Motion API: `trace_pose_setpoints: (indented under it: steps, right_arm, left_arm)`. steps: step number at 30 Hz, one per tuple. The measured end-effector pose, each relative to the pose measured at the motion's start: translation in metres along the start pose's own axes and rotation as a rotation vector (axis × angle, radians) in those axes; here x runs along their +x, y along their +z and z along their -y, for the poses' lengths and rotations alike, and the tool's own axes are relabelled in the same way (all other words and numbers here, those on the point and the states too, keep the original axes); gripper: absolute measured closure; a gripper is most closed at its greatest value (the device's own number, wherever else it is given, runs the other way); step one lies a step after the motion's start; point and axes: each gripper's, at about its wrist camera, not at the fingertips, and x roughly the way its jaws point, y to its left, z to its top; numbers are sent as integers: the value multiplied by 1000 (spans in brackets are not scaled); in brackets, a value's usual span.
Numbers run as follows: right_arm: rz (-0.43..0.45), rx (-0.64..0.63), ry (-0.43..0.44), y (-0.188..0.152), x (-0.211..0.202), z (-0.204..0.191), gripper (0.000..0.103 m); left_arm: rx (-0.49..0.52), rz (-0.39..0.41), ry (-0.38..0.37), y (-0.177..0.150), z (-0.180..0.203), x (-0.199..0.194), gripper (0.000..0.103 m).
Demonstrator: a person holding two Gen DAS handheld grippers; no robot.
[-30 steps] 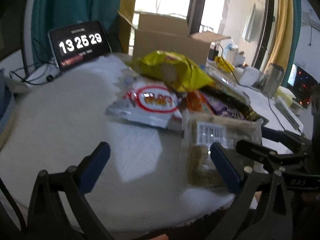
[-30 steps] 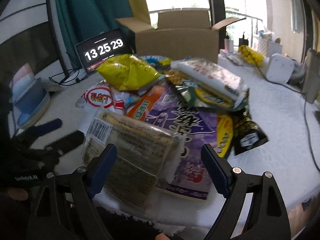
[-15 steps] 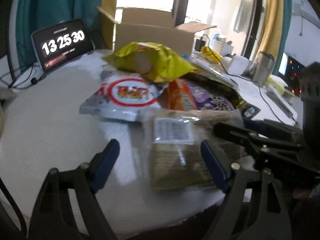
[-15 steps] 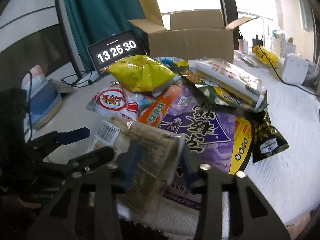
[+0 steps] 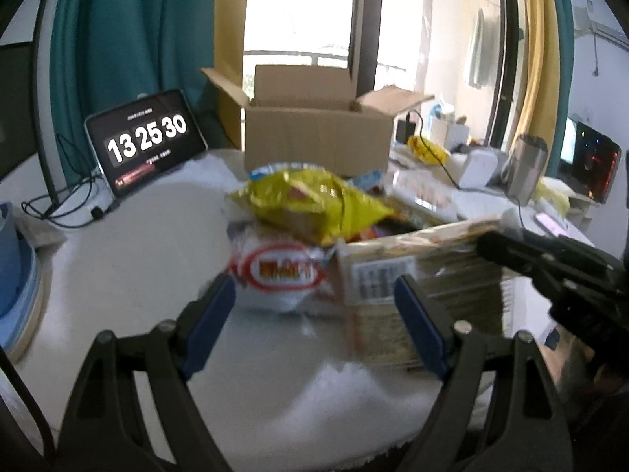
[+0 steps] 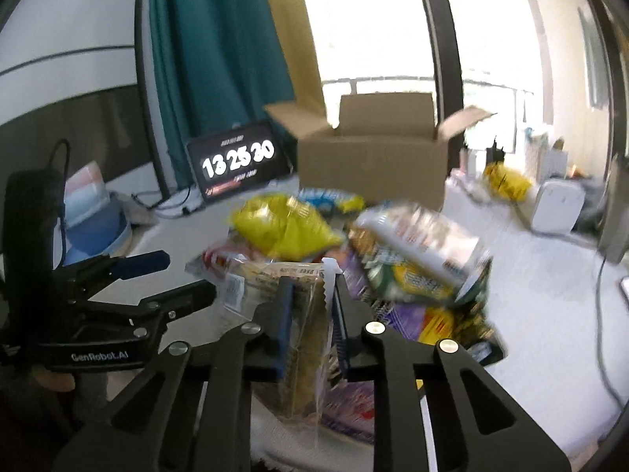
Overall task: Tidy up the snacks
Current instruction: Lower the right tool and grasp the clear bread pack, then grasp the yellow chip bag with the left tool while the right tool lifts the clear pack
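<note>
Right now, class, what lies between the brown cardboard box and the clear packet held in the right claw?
In the right wrist view, a crinkly yellow snack bag lies between the brown cardboard box and the clear packet.

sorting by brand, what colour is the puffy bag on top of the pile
Yellow: the puffy bag shows best in the left wrist view.

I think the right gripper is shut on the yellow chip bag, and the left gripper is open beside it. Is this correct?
Not quite. The right gripper is shut on the clear cracker packet with the barcode label, not the yellow chip bag, which lies further back on the pile. The right wrist view shows its jaws have just been closing on that packet. The left gripper is indeed open.
</note>
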Motion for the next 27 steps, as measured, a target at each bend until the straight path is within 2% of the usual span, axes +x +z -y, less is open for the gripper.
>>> trace_pose_setpoints:
  steps: [9,14,27]
  right_arm:
    - [68,31,-91,23,-16,44,85]
    - [75,38,-125,30,-11,66,85]
    - [93,75,-105,55,10,110,85]
  left_arm:
    - [-3,-2,24,35,7,23,18]
    - [-43,-48,39,51,2,49,18]
    - [-123,-203,67,66,5,116,18]
